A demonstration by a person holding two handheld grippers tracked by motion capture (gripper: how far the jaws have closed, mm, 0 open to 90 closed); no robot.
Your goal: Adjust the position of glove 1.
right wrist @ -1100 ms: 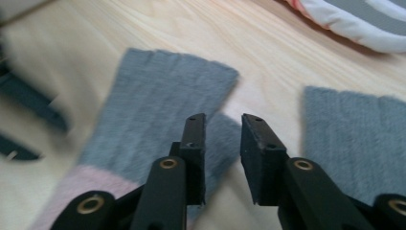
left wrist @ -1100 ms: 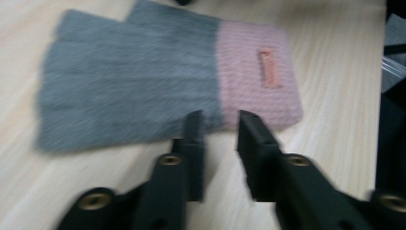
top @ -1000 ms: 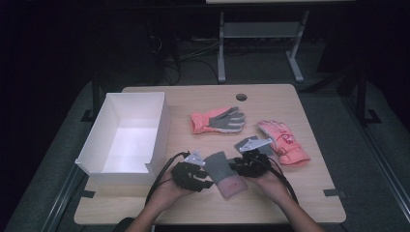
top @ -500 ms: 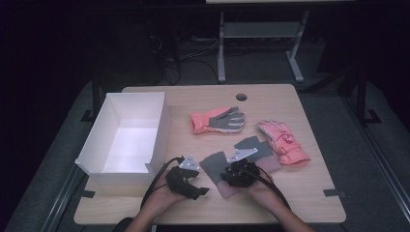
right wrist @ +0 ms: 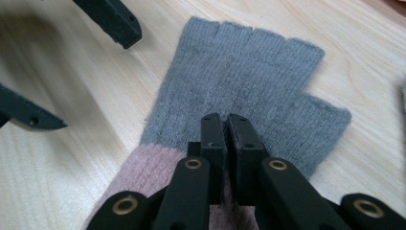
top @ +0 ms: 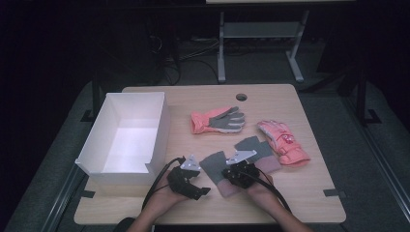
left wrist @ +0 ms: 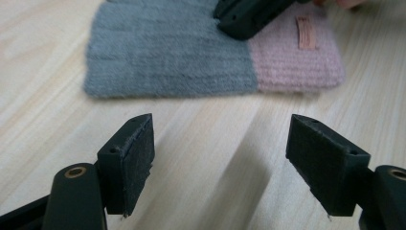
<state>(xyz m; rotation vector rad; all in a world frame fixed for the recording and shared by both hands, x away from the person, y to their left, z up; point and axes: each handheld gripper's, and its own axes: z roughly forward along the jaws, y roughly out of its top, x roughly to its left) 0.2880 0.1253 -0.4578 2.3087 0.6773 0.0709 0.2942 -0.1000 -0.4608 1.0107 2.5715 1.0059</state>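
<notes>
The wooden table [top: 309, 193] is seen with a white box [top: 126, 137] at its left. A grey-and-pink fingerless glove [top: 217, 170] lies flat near the front edge. The right gripper [top: 238, 175], jaws just closed, is pressed onto it, pinching knit. The left gripper [top: 196, 186], jaws just opened wide and holding nothing, is held level just beside the glove.
</notes>
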